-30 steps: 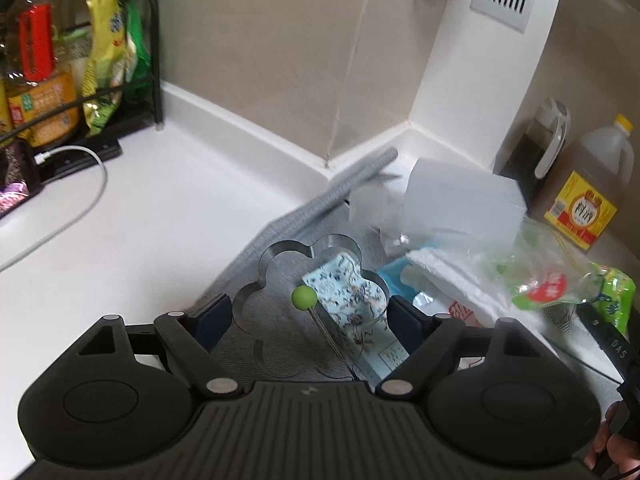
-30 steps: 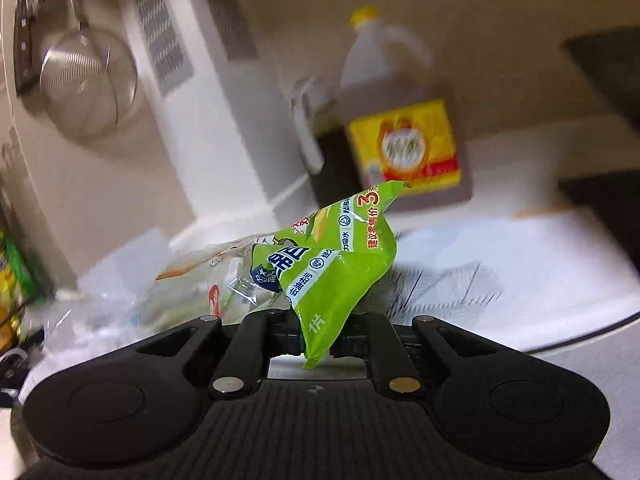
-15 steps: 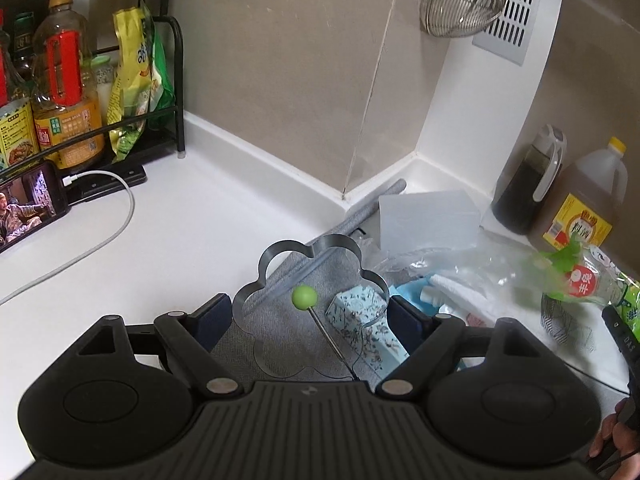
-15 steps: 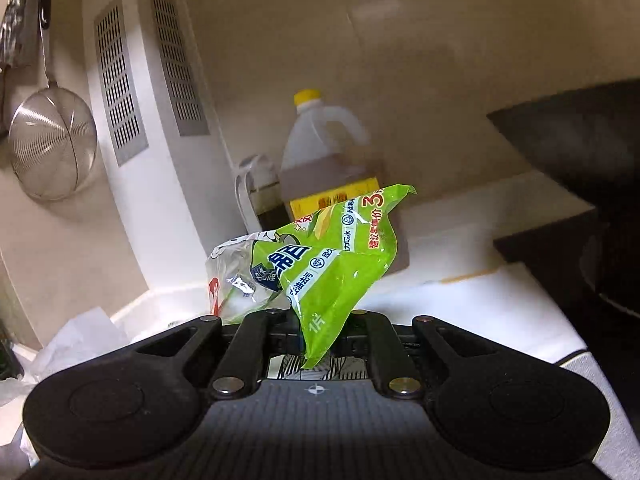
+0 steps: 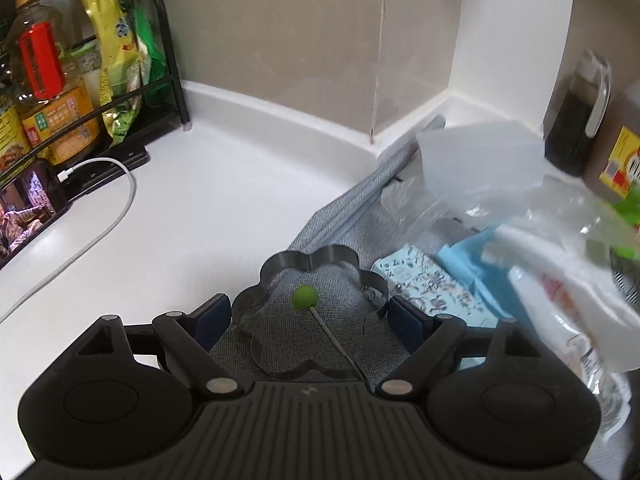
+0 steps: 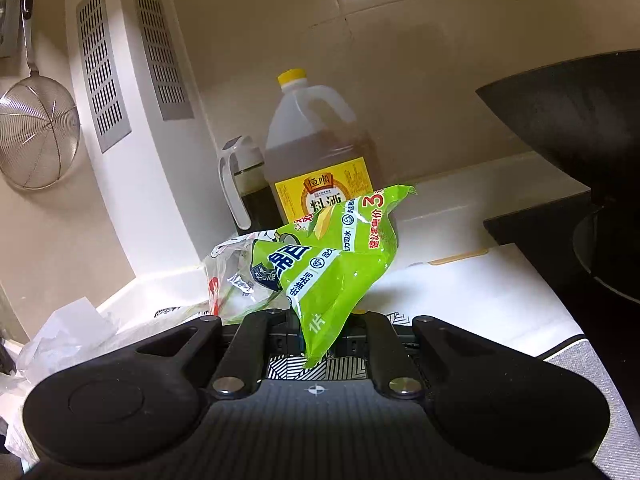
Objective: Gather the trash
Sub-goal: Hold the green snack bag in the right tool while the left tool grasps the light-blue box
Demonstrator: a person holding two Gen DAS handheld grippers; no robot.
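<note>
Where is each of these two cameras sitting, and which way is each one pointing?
Left wrist: sits on the left gripper, looking along its fingers over a white counter; they grip a flower-shaped metal ring above a grey cloth.
Right wrist: sits on the right gripper, facing the wall; it pinches a green wrapper.
Shared: the yellow-labelled jug, dark dispenser bottle and the wrapper.

Both views face, seemingly, one counter corner (image 5: 448,104).
</note>
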